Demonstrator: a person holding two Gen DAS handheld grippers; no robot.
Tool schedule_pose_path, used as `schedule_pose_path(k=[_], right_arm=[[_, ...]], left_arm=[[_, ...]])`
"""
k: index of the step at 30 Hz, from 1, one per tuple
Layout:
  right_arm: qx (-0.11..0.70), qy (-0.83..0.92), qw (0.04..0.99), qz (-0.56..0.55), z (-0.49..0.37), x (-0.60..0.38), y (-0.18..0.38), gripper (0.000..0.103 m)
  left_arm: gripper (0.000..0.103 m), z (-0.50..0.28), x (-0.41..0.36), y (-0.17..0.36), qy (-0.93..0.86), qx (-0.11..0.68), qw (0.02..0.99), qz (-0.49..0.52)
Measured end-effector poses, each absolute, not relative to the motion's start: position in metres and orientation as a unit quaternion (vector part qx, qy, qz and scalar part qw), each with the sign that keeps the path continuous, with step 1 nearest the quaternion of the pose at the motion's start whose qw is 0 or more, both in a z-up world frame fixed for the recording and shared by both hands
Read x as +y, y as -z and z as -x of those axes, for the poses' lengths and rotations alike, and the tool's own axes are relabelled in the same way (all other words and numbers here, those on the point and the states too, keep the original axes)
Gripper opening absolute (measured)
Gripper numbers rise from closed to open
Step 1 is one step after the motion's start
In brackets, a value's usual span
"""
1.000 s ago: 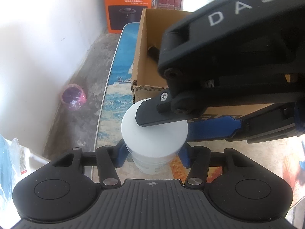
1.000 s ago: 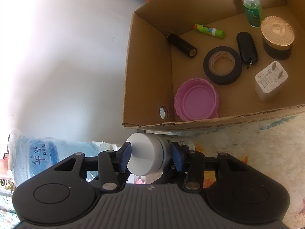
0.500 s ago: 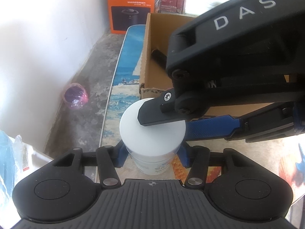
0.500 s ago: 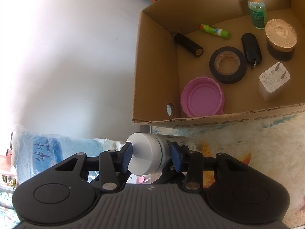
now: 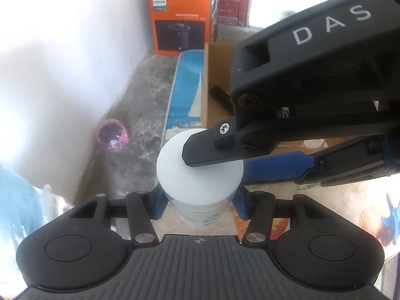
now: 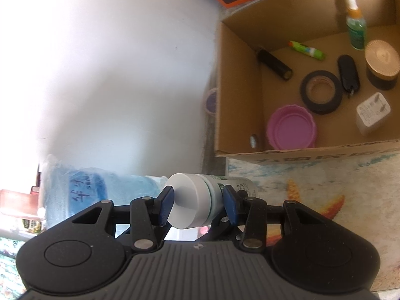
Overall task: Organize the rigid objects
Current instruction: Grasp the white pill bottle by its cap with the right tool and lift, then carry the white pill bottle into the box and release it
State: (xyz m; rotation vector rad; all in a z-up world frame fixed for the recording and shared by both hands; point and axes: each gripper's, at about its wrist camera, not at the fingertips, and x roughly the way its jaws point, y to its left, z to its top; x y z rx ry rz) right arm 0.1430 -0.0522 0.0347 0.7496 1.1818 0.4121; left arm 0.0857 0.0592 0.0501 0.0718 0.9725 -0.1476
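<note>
Near the cardboard box (image 6: 310, 153), both claws grip the white-capped bottle (image 5: 200, 172): left gripper (image 5: 200, 200) on its body, right gripper (image 6: 197, 205) closed across the cap; they have drifted leftward, handover unfinished.

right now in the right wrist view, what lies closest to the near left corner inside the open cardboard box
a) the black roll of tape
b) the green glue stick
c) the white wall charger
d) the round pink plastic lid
d: the round pink plastic lid rests on the floor of the cardboard box by its near left corner, while the black roll of tape lies farther in.
</note>
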Motion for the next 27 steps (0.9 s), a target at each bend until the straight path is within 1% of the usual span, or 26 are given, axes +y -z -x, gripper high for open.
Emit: schedule_pose_path(k=[8,15,21,27], right_arm=[[0.521,-0.219,0.750,-0.344,-0.146,-0.043,-0.063,0.047],[0.477,-0.243,0.774,-0.338,-0.138,-0.052,-0.108,0.047],[0.443,-0.227,0.796,-0.345,-0.128,-0.093,-0.136,0.047],[0.424,-0.181,0.814,-0.352,-0.125,-0.160,-0.141,0.046]], left_arm=[[0.052,-0.083,0.064,-0.082,0.048,0.447,0.892,-0.044],[0.052,-0.074,0.050,-0.124,0.043,0.402,0.913,-0.048],[0.052,-0.071,0.011,-0.148,0.080,0.375,0.922,-0.051],[0.052,-0.083,-0.051,-0.149,0.144,0.365,0.918,-0.054]])
